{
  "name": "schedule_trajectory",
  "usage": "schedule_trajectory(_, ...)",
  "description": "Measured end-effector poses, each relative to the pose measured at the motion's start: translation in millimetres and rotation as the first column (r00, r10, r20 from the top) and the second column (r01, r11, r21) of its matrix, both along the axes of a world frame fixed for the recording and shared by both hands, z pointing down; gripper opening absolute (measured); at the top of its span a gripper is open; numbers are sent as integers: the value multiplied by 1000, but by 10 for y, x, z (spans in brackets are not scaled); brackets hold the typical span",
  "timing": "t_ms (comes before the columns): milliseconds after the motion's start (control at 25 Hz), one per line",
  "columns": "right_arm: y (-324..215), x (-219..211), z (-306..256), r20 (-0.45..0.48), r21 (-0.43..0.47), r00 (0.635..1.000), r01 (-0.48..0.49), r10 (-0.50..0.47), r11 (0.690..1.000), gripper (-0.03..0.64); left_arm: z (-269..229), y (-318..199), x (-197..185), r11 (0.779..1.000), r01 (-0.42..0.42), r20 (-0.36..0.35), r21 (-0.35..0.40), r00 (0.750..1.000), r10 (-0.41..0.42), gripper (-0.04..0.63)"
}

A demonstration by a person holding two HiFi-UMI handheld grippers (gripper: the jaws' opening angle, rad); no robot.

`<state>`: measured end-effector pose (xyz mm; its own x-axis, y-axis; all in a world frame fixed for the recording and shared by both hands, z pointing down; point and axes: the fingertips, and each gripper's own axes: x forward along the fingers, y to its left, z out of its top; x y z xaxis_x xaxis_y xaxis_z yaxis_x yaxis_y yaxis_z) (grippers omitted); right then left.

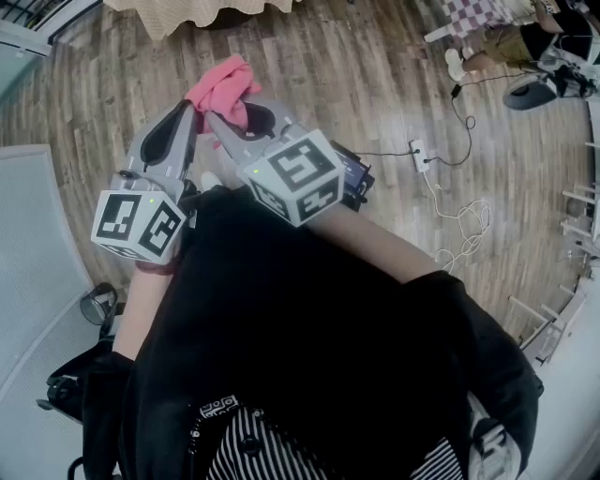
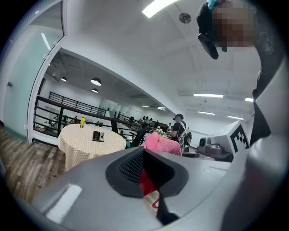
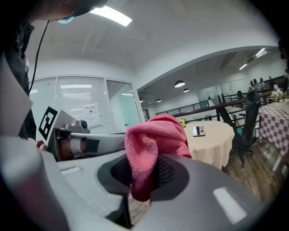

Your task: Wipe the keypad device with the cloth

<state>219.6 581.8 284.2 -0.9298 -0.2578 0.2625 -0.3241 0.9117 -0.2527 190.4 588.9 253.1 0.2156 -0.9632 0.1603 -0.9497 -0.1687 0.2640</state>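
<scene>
Cloth (image 1: 223, 84): one, pink | left tool (image 2: 145, 177) pinching it | right tool (image 3: 141, 180) clamped on it

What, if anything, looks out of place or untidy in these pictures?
A white cable lies in loose tangled loops on the wooden floor beside a power strip, a likely trip hazard. Otherwise nothing stands out: the pink cloth sits bunched in the right gripper.

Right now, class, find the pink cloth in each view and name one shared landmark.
Head view: pink cloth, upper left of centre.
Left gripper view: pink cloth at centre, past and between the jaws.
Right gripper view: pink cloth at centre, pinched between the jaws.
Shared landmark: round clothed table.
</scene>
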Motion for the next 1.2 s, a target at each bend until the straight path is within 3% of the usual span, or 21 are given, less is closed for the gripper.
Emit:
schedule_trajectory(240, -30, 3, 43, 6, -12, 1000, -11, 11, 1000, 74, 7, -14, -101, 999, 49, 25, 15, 998, -50, -9)
schedule_trajectory(840, -180, 207, 40, 54, -32, 999, 6, -4, 999, 74, -8, -184, 230, 1000, 1, 67, 17, 998, -2, -9)
schedule_trajectory(1200, -313, 372, 68, 104, -107, 994, -2, 13, 994, 74, -21, -275, 379, 1000, -9, 96, 4, 995, 9, -8)
